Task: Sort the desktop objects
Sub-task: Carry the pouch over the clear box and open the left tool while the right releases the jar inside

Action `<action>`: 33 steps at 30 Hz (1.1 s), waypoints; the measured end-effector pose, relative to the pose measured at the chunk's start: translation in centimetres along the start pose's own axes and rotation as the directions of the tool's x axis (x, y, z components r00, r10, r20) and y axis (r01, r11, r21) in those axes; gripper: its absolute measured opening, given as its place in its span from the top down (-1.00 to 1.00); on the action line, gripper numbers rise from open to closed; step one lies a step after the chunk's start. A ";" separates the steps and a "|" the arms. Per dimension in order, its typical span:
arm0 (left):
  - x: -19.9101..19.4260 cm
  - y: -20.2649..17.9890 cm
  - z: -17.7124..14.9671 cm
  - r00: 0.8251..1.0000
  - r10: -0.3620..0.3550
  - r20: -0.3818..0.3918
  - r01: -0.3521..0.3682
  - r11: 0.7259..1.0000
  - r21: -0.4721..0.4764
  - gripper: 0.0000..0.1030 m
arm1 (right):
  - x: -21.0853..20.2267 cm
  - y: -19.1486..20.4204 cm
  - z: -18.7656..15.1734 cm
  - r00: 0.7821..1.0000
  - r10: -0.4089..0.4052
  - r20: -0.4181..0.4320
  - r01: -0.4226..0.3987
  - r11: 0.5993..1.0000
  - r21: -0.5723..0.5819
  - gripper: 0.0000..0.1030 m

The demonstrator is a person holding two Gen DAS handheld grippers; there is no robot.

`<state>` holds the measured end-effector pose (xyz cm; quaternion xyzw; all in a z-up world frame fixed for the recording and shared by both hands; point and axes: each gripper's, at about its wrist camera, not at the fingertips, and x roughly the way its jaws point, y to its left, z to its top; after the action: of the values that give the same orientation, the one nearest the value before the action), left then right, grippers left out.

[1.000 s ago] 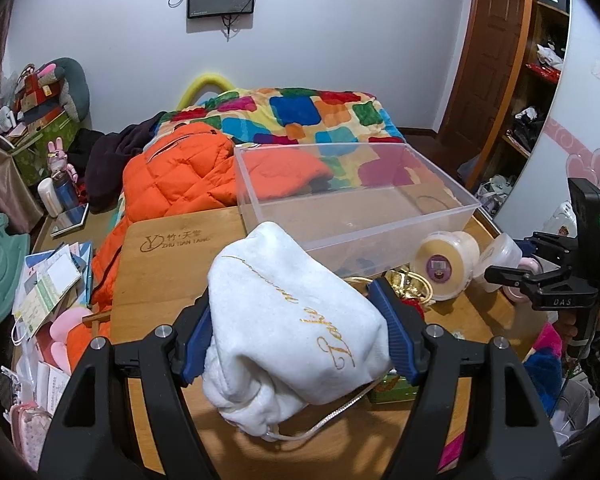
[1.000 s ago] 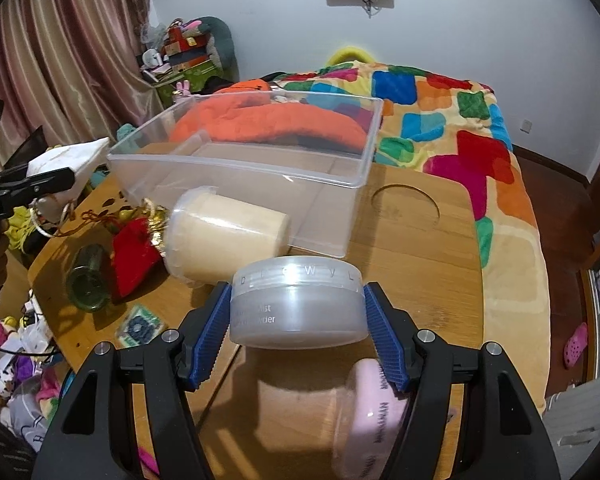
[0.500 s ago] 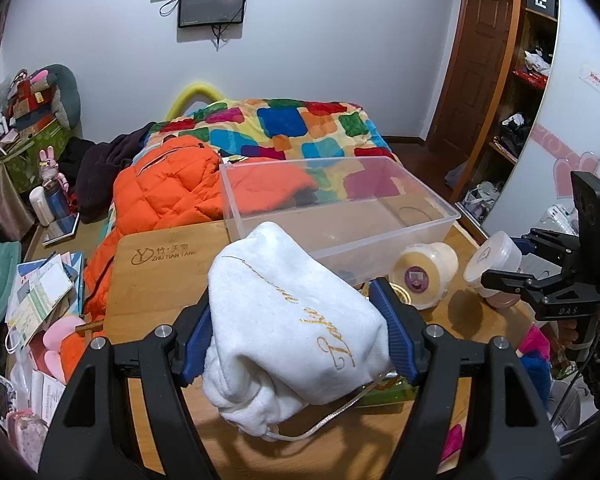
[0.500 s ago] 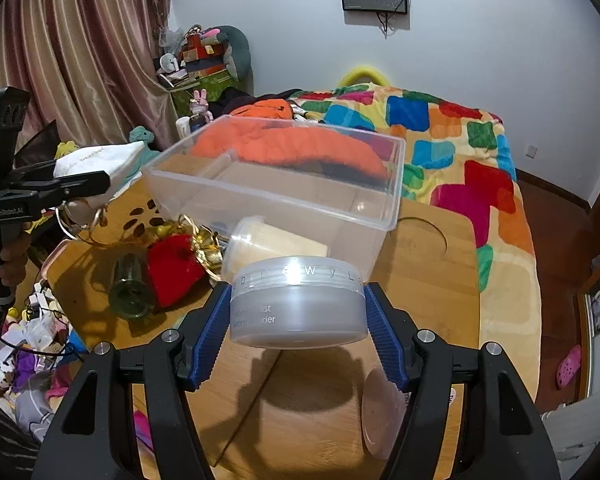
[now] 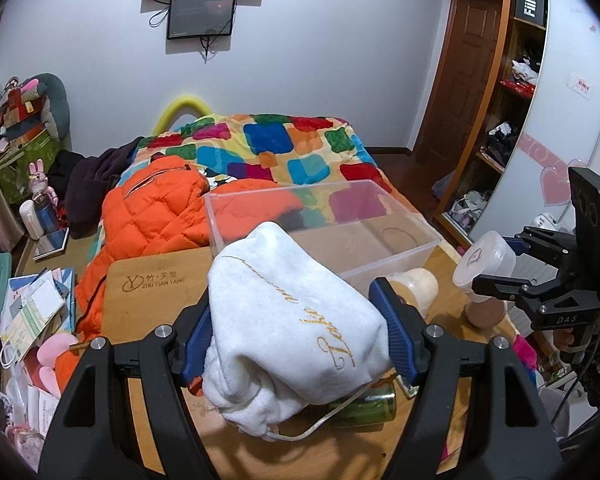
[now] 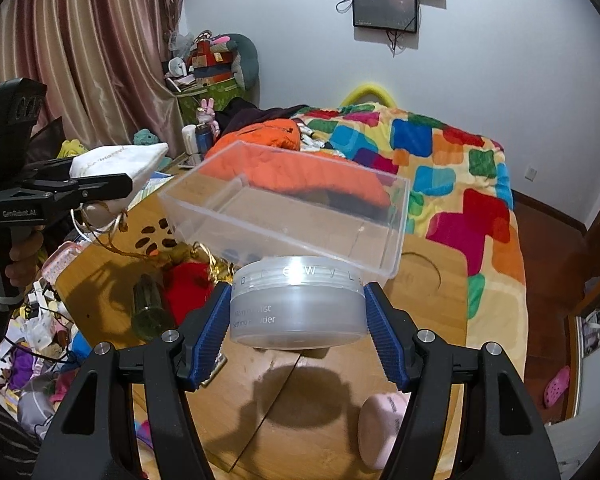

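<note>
My left gripper (image 5: 296, 336) is shut on a white cloth pouch (image 5: 292, 312) with gold lettering, held above the wooden table (image 5: 152, 284), in front of the clear plastic bin (image 5: 320, 224). My right gripper (image 6: 298, 320) is shut on a round frosted powder jar (image 6: 298, 304), held above the table near the bin's (image 6: 292, 216) near wall. The right gripper with the jar (image 5: 484, 260) also shows in the left wrist view. The left gripper with the pouch (image 6: 116, 164) shows at left in the right wrist view.
On the table lie a cream jar (image 5: 416, 288), a green glass bottle (image 6: 150, 308), a red pouch (image 6: 184, 284), gold trinkets (image 6: 216, 264) and a pink round case (image 6: 384, 428). An orange jacket (image 5: 152, 208) and a colourful bed (image 5: 268, 148) lie behind the bin. Clutter covers the floor at left.
Both grippers have risen with their loads. The table objects and the bin now sit lower and farther in both views.
</note>
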<state>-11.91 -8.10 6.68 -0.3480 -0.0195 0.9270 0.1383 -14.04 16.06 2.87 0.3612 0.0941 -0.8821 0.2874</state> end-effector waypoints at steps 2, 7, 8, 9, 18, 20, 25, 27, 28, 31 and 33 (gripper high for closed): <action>0.0 -0.2 0.5 1.000 -0.004 0.003 0.004 1.000 0.005 -0.40 | -0.1 0.0 0.4 1.000 -0.003 0.003 0.003 1.000 -0.006 -0.21; 0.1 -0.7 1.6 1.000 -0.008 0.012 0.008 1.000 0.029 -0.40 | -0.2 -0.2 1.6 1.000 -0.009 0.011 0.009 1.000 -0.019 -0.21; 0.2 -0.8 1.8 1.000 -0.009 0.013 0.009 0.999 0.032 -0.40 | -0.2 -0.2 1.8 1.000 -0.008 0.010 0.008 1.000 -0.020 -0.21; 0.3 -0.9 2.1 1.000 -0.009 0.013 0.008 0.999 0.036 -0.40 | -0.1 -0.3 2.2 1.000 -0.007 0.009 0.007 1.000 -0.019 -0.21; 2.2 -1.3 3.4 1.000 -0.024 -0.012 0.025 0.998 0.063 -0.40 | 1.1 -0.8 4.1 1.000 -0.002 -0.011 0.001 1.000 -0.024 -0.21; 2.8 -1.4 3.7 0.999 -0.024 -0.023 0.025 0.997 0.072 -0.40 | 1.8 -1.0 4.7 1.000 -0.003 -0.023 0.002 1.000 -0.025 -0.21; 4.3 -1.6 4.2 0.999 -0.027 -0.044 0.030 0.996 0.086 -0.40 | 3.2 -1.6 5.6 0.999 -0.001 -0.044 0.000 1.000 -0.019 -0.21; 4.9 -1.6 4.5 0.998 -0.031 -0.050 0.035 0.995 0.089 -0.40 | 3.8 -2.0 6.0 0.998 0.003 -0.058 -0.004 1.000 -0.015 -0.21; 5.1 -1.6 4.6 0.998 -0.034 -0.053 0.039 0.995 0.092 -0.40 | 4.1 -2.0 6.1 0.998 0.003 -0.062 -0.004 1.000 -0.014 -0.21; 6.0 -1.6 4.9 0.997 -0.040 -0.063 0.046 0.994 0.098 -0.40 | 5.0 -2.5 6.6 0.997 -0.004 -0.080 0.003 1.000 -0.016 -0.21; 6.7 -1.6 5.0 0.996 -0.042 -0.073 0.049 0.994 0.101 -0.40 | 5.6 -2.8 6.9 0.996 -0.009 -0.092 0.008 1.000 -0.012 -0.21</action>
<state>-19.58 -4.49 6.37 -0.3728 0.0253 0.9104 0.1775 -22.82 13.30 3.88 0.3992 0.1140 -0.8652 0.2810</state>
